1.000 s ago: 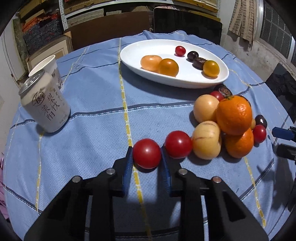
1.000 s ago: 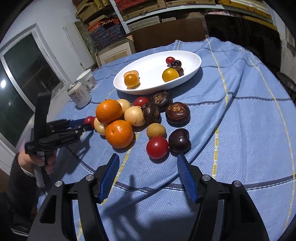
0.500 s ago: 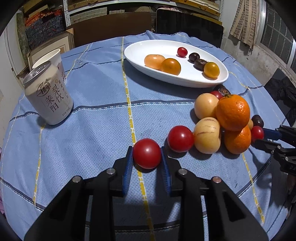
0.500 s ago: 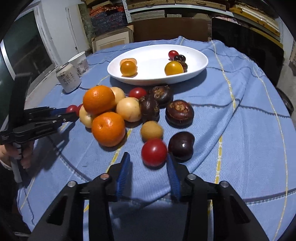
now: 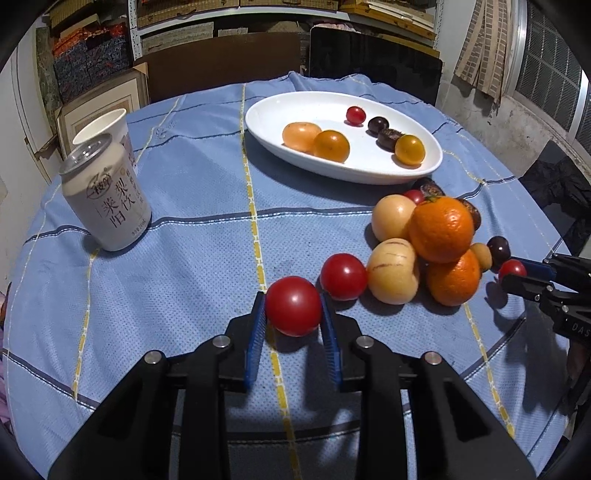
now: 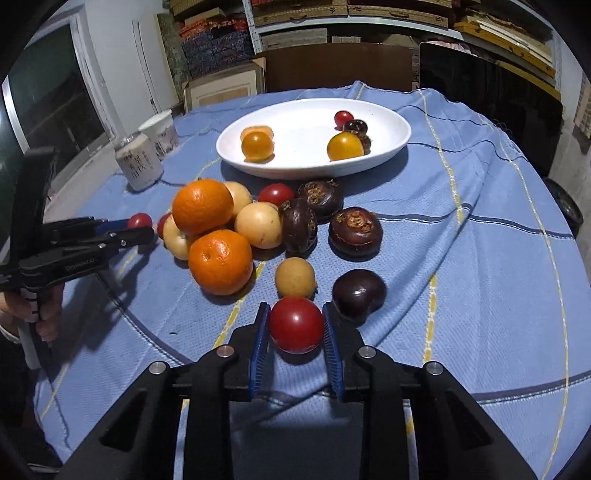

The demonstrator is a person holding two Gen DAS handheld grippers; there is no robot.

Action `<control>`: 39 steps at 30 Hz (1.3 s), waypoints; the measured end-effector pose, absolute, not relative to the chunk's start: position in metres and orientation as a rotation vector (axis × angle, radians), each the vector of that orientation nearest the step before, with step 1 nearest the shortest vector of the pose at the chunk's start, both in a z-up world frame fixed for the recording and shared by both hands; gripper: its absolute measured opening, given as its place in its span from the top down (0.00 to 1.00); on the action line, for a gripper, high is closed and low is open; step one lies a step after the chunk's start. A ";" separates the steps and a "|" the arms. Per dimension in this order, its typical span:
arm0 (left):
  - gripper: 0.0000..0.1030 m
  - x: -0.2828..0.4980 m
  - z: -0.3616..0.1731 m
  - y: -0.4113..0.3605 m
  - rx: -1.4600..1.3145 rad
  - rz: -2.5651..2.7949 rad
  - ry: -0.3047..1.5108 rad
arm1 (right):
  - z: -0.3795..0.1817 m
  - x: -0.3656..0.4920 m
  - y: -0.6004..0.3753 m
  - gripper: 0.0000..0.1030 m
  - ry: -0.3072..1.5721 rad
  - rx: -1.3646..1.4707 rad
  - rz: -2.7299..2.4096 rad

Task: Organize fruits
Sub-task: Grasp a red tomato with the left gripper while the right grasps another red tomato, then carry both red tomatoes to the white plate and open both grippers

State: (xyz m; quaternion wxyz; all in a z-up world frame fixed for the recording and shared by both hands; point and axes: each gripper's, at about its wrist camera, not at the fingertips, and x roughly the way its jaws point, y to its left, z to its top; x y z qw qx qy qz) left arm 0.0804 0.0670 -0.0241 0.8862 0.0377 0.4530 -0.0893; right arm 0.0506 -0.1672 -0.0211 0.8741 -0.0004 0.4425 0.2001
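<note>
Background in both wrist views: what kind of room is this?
Probably a home storeroom doubling as a dining corner: shelves stacked with boxes and folded fabrics, framed pictures leaning on the wall, and a round table under a blue cloth.

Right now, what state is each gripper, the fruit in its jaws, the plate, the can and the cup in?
Left gripper: shut on a red tomato, low over the cloth.
Right gripper: shut on another red tomato, low over the cloth.
White plate: upright, holding six small fruits.
Drink can: upright, unopened.
Paper cup: upright behind the can.
</note>
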 end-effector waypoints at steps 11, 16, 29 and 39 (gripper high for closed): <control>0.73 0.080 0.018 0.058 0.090 -0.231 0.871 | 0.031 0.064 -0.187 0.72 0.812 0.070 0.471; 0.73 0.110 0.037 0.037 0.124 -0.265 0.836 | 0.053 0.097 -0.185 0.72 0.774 0.088 0.501; 0.73 0.231 0.020 -0.004 0.061 -0.301 0.932 | 0.018 0.185 -0.135 0.72 0.873 0.061 0.565; 0.44 0.250 0.007 -0.010 0.046 -0.252 0.943 | 0.000 0.195 -0.132 0.60 0.889 0.075 0.532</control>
